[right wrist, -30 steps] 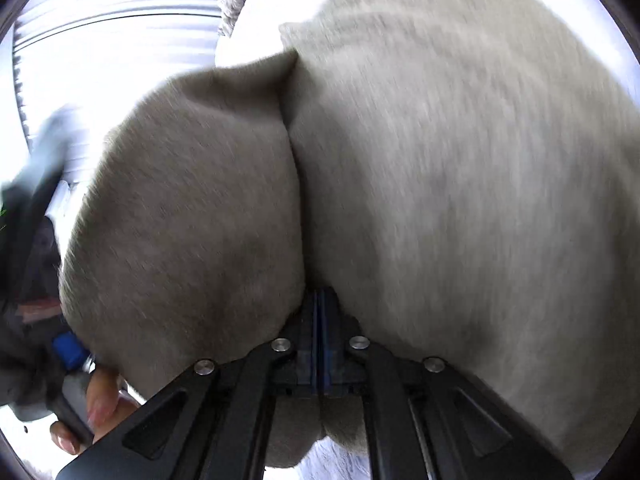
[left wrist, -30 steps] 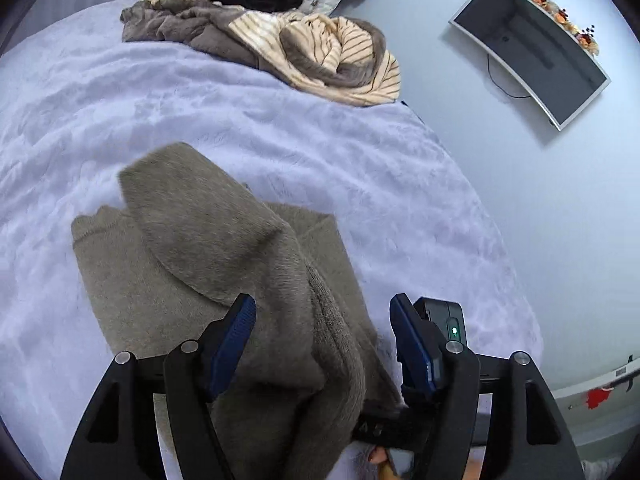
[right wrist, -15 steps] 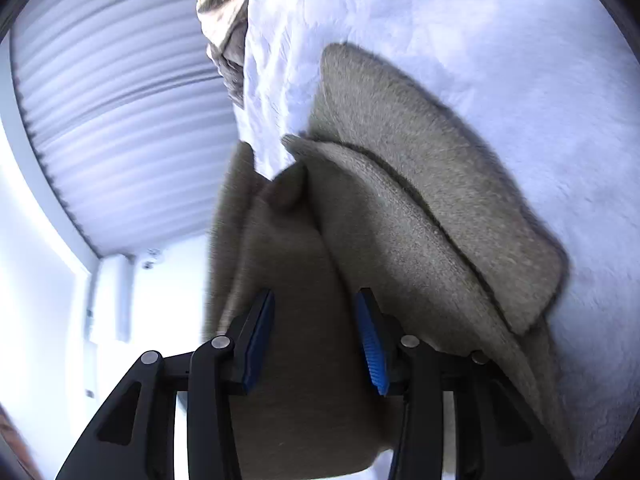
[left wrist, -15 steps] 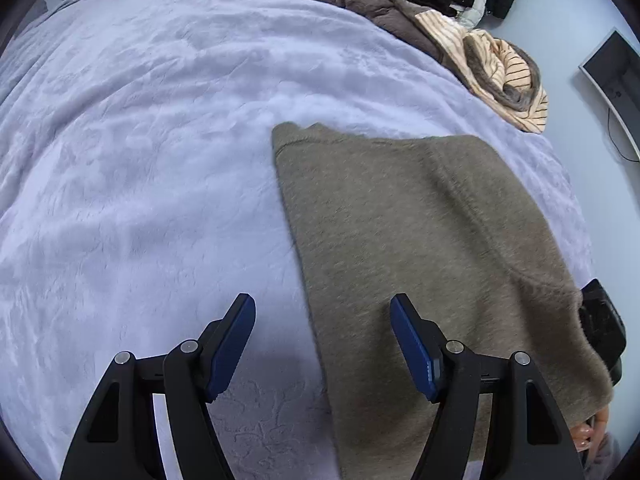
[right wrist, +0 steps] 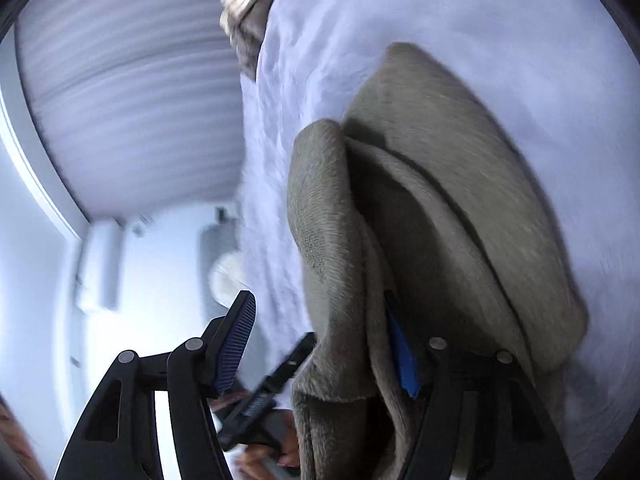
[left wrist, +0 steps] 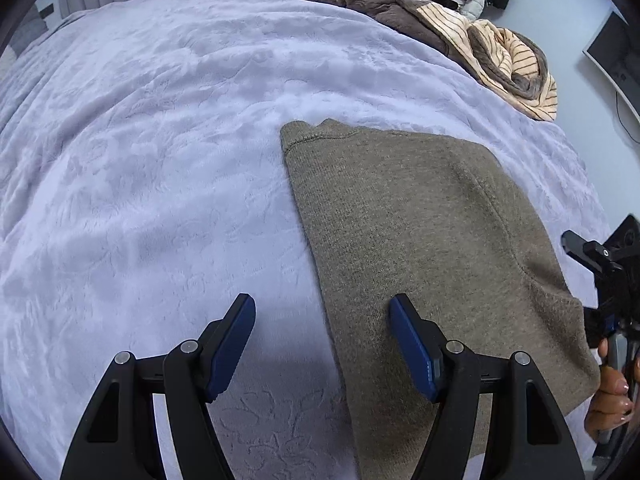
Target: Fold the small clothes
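An olive-brown knit sweater (left wrist: 420,220) lies folded flat on the lavender bedspread (left wrist: 160,160). My left gripper (left wrist: 322,304) hangs open over the sweater's near left edge, its right fingertip above the knit and its left one above the bedspread, with nothing gripped. At the sweater's right corner is my right gripper (left wrist: 600,264), held by a hand (left wrist: 612,392). In the right wrist view the right gripper (right wrist: 318,308) has its jaws opening. A loose fold of the sweater (right wrist: 460,160) stands between them and drapes over the right finger, and the left pad is clear of it.
A heap of other clothes (left wrist: 480,40), brown, striped cream and black, lies at the bed's far right edge. A dark monitor (left wrist: 616,52) hangs on the wall beyond. Pleated curtains (right wrist: 120,80) fill the left of the right wrist view.
The right jaws went from shut on the sweater to apart and drew back. The lifted half of the sweater came down flat. My left gripper swung down over the sweater's left edge.
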